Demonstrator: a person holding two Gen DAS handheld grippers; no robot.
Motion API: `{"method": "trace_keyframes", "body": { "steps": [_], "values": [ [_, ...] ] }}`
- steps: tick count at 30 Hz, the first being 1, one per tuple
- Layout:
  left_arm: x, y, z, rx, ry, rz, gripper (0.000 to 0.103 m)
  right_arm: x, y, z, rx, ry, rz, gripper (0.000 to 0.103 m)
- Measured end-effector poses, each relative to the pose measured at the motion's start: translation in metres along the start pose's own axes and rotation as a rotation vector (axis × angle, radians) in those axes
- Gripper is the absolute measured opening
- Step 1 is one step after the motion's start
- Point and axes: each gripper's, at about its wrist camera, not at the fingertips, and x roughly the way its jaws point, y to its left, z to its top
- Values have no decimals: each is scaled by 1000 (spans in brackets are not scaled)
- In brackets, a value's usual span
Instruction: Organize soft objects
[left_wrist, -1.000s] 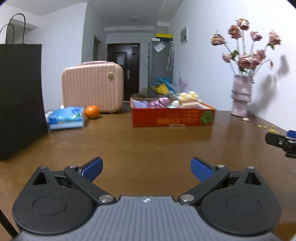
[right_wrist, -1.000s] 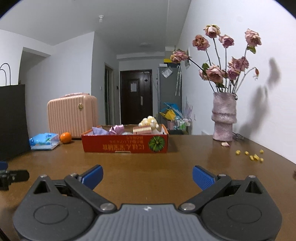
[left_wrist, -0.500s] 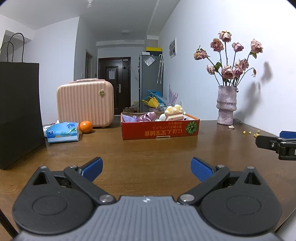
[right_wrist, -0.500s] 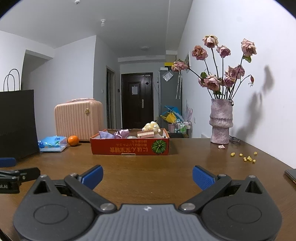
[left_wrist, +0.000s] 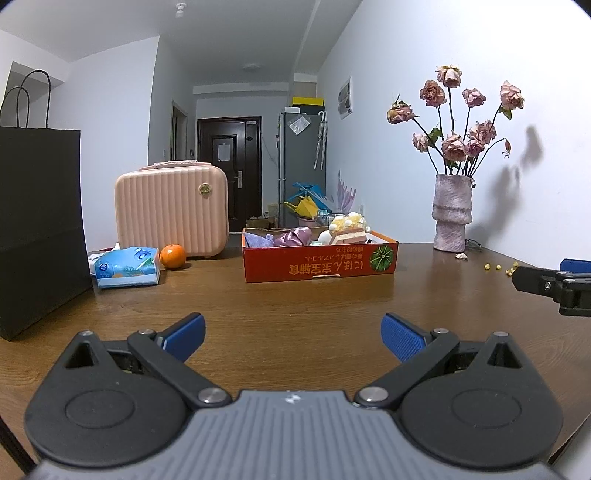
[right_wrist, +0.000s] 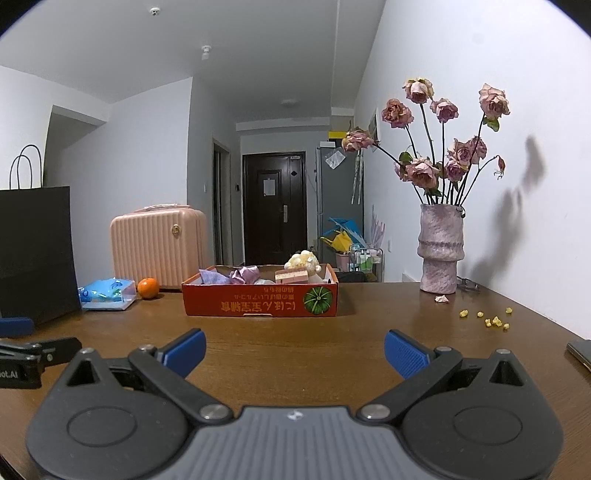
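— Where are your fingers right now?

— My left gripper (left_wrist: 291, 334) hovers low over the brown desk (left_wrist: 295, 295) with its blue fingers (left_wrist: 184, 334) spread wide and nothing between them. My right gripper (right_wrist: 294, 349) is the same: fingers (right_wrist: 404, 352) released, holding nothing. Each one shows at the edge of the other's view, side by side and apart.

— And the soft things?

— They sit in the red cardboard box (left_wrist: 319, 264), straight ahead of both grippers and well apart from them. Its long axis runs left to right across my view, the long printed side facing me, with the print upside down. Inside I see a folded lavender cloth (left_wrist: 258, 240) at the left end, a shiny purple fabric (left_wrist: 293, 236) beside it, and a pink sponge-like block (left_wrist: 349, 236) with a yellow-white fluffy toy (left_wrist: 349, 221) behind it towards the right end.

— Anything else on the desk?

— A pink suitcase (left_wrist: 171, 210), an orange (left_wrist: 172, 256), a blue tissue pack (left_wrist: 127, 267) and a black paper bag (left_wrist: 38, 229) to the left; a vase of dried roses (left_wrist: 452, 212) to the right.
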Motion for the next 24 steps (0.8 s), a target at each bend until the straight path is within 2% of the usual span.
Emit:
{"method": "trace_keyframes", "body": {
  "steps": [24],
  "values": [
    [-4, -6, 0, 2, 3, -9, 103, 0, 0, 0, 0, 0, -1, 103]
  ]
}}
